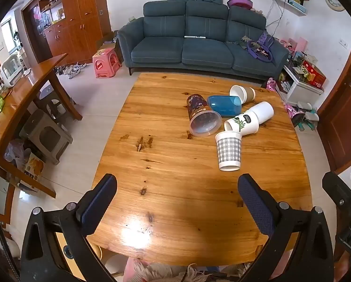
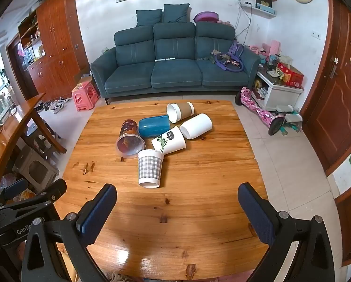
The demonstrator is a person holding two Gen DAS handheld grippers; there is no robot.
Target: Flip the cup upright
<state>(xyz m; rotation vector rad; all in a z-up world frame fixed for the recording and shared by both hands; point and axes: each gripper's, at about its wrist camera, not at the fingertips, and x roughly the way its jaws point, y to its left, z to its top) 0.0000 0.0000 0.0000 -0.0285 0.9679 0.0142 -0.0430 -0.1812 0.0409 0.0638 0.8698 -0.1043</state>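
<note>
Checked cup (image 2: 150, 168): lies on its side, nearest of six tipped cups clustered mid-table (image 2: 199, 211), mouth toward the cluster, base toward the viewer.
Neighbours: clear cup (image 2: 128, 141), blue cup (image 2: 153, 125), leaf-print cup (image 2: 169, 140), white cup (image 2: 196, 126), brown-sleeved cup (image 2: 180, 111).
Left gripper (image 1: 175, 208): wide open, empty, near table edge.
Right gripper (image 2: 176, 211): wide open, empty, well short of the cups.
Step, as judged: approach not yet begun. Next: reach forward, straddle one cup's wall, close, rotate upright.
</note>
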